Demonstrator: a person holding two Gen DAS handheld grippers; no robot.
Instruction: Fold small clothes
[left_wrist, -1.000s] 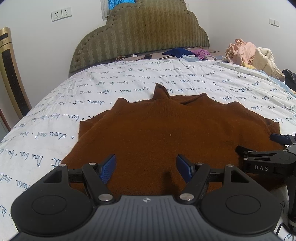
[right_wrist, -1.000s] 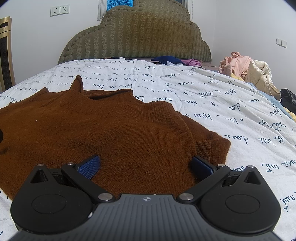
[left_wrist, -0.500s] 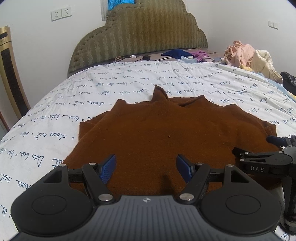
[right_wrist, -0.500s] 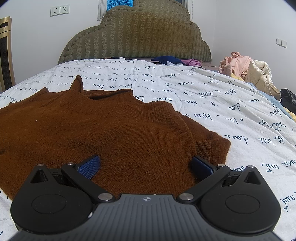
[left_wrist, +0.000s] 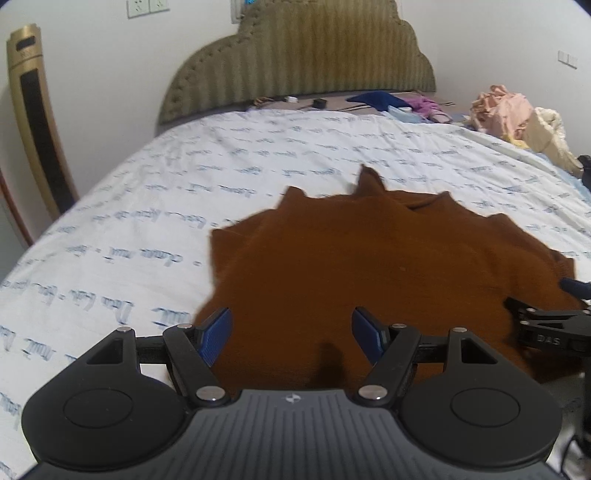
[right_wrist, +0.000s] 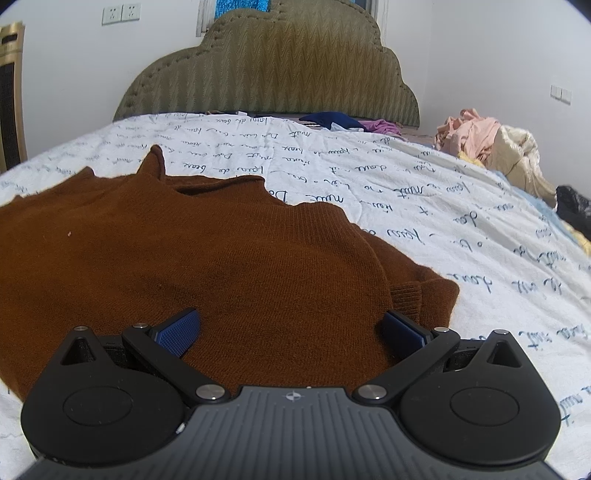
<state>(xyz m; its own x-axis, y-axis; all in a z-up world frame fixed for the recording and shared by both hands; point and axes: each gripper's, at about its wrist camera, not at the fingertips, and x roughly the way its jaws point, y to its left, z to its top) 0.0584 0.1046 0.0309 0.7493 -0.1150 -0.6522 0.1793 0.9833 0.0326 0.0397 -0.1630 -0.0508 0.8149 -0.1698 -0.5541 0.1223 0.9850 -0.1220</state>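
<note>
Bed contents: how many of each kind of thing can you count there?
Brown sweater, spread flat: 1
Pile of pale clothes at the right edge: 1
Dark blue garment by the headboard: 1
Purple garment beside it: 1
Total: 4

we see dim, even indoor light; the left wrist view looks motion-blurred, perhaps; fisheye bends the edges.

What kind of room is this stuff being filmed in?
A bedroom, most likely. There is a padded headboard against the wall, a bed sheet printed with handwriting, a brown sweater spread on it, and a heap of clothes at the side.
</note>
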